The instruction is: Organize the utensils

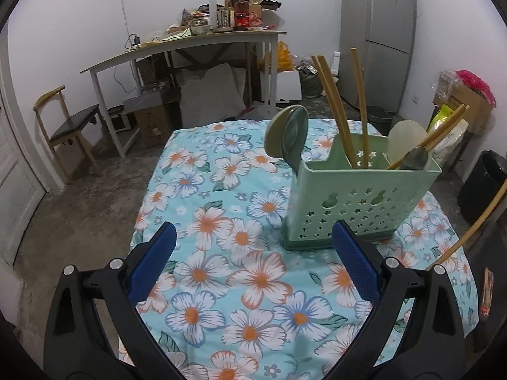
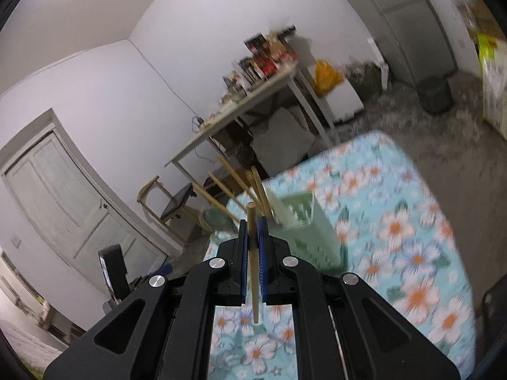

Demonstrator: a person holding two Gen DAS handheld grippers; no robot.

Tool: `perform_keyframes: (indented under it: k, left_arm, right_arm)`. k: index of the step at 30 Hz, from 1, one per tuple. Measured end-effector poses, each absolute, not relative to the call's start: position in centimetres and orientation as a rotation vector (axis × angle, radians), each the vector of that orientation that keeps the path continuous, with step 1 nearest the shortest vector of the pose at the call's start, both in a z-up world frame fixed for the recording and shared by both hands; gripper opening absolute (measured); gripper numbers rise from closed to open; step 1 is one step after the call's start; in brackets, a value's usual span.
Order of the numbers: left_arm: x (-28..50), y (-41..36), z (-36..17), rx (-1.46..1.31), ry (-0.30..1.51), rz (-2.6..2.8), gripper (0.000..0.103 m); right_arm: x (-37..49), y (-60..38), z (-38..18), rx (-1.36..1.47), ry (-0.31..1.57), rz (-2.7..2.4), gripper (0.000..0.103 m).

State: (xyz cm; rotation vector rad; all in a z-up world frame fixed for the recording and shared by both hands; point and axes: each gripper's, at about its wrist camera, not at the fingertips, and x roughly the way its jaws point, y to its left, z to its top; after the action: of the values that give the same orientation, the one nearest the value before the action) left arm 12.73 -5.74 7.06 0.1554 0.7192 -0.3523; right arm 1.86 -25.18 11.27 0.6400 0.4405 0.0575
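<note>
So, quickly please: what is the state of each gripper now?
Left gripper: open, holding nothing.
Right gripper: closed on a wooden chopstick.

Dim, even indoor light; fisheye-bent edges; right wrist view motion-blurred.

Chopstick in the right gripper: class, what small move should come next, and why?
Probably carry the chopstick over the green holder and lower it in. The right gripper is shut on it, other chopsticks already stand there, and the left gripper is open.
</note>
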Motion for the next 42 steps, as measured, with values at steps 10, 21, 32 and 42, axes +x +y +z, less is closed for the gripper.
perform_keyframes:
  k: [10,21,32,42]
  left_arm:
    - [13.1,-6.3,7.0,0.193,0.779,-0.294,0.095]
    - [13.6,-6.3,7.1,0.177,0.804,-0.285,0.095]
    - [14.0,-5.7,7.4,0.161,0.801,-0.252,0.095]
    - [14.1,-5.6,7.5,0.163,0.797,-0.249,0.095]
  right_arm:
    - [2.3,-25.4,19.1,0.471,0.274,0.074,0.006]
    - [7.1,-24.0,22.8,0.354,0.214,0.101,0.006]
    - [12.1,-22.6,20.6,0.239,0.231,0.013,0.006]
    - [14.1,-21.3,16.6,0.199,0.371,0.0,0.042]
